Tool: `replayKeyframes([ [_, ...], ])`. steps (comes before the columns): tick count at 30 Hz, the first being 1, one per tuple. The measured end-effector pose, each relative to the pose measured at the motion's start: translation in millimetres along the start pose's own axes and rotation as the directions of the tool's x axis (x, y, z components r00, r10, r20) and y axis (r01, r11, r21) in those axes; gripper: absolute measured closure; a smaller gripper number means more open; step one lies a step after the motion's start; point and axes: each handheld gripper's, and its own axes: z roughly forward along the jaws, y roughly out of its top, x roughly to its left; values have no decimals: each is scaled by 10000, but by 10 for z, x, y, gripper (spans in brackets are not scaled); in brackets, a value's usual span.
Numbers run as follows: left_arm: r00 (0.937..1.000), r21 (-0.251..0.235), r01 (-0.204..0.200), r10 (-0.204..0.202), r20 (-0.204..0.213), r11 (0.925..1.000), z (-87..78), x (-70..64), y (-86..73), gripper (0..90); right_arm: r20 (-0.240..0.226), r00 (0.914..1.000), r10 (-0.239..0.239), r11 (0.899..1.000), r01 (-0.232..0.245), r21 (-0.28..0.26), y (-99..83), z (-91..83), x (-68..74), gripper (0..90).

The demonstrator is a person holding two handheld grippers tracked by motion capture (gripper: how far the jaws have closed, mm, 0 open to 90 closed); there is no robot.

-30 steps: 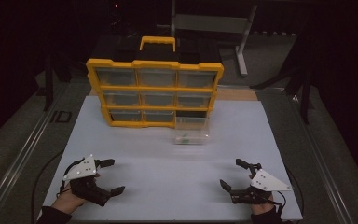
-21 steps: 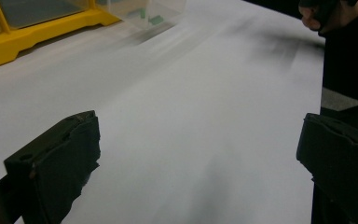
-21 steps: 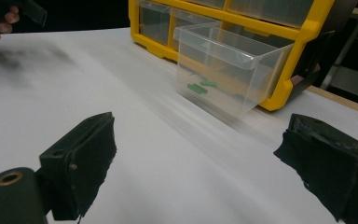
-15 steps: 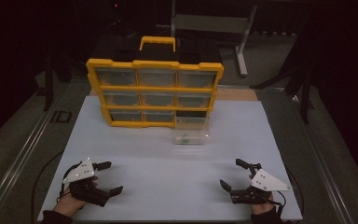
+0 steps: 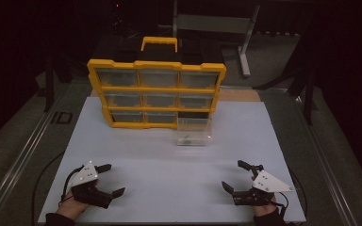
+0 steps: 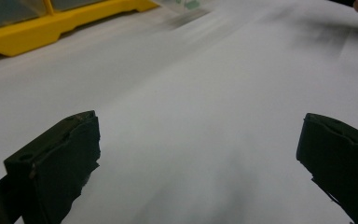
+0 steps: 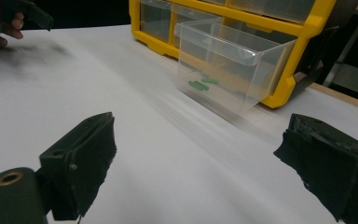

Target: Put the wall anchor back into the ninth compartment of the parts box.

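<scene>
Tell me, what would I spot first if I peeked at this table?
A bright yellow drawer cabinet at the far edge of the white table. In front of its lower right corner sits a pulled-out clear drawer with small green bits inside.

Dim, dark room — a grey metal stand behind the white table.
</scene>
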Motion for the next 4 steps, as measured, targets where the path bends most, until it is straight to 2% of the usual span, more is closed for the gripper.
replayKeyframes([
  [4, 10000, 25, 30, -30, 66, 10000, 13, 3, -7, 1, 1, 10000, -12, 10000, 12, 29, -1, 5, 1, 91],
])
